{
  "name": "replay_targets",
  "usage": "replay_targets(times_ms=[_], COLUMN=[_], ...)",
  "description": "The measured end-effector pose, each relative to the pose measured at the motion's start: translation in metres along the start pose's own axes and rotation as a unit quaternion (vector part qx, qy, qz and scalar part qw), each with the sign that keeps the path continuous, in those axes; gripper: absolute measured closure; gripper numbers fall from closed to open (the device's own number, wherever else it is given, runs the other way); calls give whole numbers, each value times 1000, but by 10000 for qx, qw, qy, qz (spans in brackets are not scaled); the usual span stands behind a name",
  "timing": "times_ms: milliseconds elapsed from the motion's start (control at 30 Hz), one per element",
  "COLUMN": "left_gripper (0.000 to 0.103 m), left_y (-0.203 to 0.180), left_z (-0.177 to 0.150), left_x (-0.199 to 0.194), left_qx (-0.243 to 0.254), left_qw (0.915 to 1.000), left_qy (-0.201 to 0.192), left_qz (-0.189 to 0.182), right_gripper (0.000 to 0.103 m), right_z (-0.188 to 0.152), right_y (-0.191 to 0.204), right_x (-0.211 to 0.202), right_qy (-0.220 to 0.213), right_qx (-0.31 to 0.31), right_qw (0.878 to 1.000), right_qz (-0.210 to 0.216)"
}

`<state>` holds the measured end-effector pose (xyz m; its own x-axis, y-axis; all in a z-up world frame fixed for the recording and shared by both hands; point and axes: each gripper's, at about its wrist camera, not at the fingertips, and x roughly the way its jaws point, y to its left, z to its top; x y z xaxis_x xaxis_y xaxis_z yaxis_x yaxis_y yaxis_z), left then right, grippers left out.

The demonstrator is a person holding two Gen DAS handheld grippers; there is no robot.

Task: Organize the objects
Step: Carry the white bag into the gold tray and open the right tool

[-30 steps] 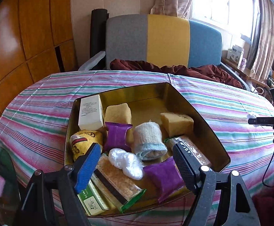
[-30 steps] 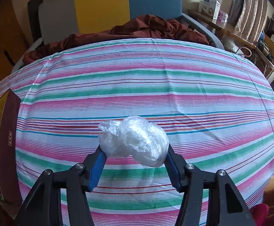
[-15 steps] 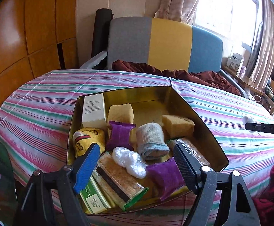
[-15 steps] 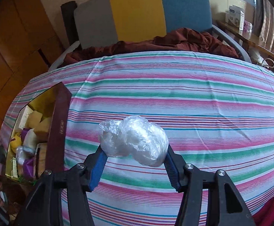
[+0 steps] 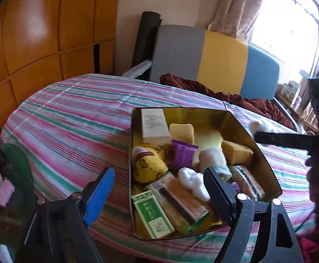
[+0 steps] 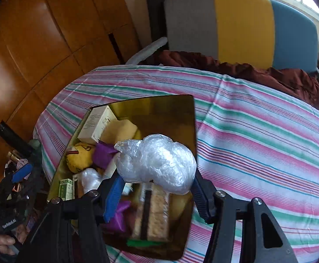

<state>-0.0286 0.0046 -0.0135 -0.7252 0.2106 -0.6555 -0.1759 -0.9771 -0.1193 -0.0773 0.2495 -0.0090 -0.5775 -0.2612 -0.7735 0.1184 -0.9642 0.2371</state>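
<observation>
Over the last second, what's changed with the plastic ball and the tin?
The right gripper, clamped on the crumpled plastic ball throughout, swung from over bare tablecloth to above the gold tin. The left gripper has just been opening, nothing between its jaws, and drifted left of the tin. The tin's contents stayed put.

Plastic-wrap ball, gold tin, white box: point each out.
Plastic-wrap ball (image 6: 159,162), right wrist view, crinkled middle.
Gold tin (image 5: 266,164), left wrist view, right inner wall.
White box (image 5: 154,122), left wrist view, printed top face.
</observation>
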Motion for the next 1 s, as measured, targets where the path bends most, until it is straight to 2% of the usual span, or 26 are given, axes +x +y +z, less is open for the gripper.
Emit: replay_targets(times_ms=[100,233,367,433,700,867,1000], left_gripper=[19,19,18,18,12,6,2], left_y=[9,17,20,21,20,15,8], left_z=[-2,-4,-6,-6,-6,-5,-3], left_x=[1,4,7,8,11,4,1], left_qx=[-88,-188,-231,-242,-288,-225,-187], left_qw=[9999,9998,9996,9995,9992,9994,9992], left_qy=[46,112,178,182,205,82,53], left_qz=[25,41,49,58,179,248,352], right_gripper=[45,43,39,38,26,26,25], right_z=[18,37,42,40,31,25,13], right_y=[19,29,28,27,20,20,26], right_x=[28,73,114,121,106,89,67], right_qy=[120,399,793,871,771,646,430], right_qx=[-48,-104,-125,-130,-6,111,42], right_qw=[9999,9991,9962,9955,9968,9978,9988], right_qz=[88,-117,-339,-343,-233,-133,-226])
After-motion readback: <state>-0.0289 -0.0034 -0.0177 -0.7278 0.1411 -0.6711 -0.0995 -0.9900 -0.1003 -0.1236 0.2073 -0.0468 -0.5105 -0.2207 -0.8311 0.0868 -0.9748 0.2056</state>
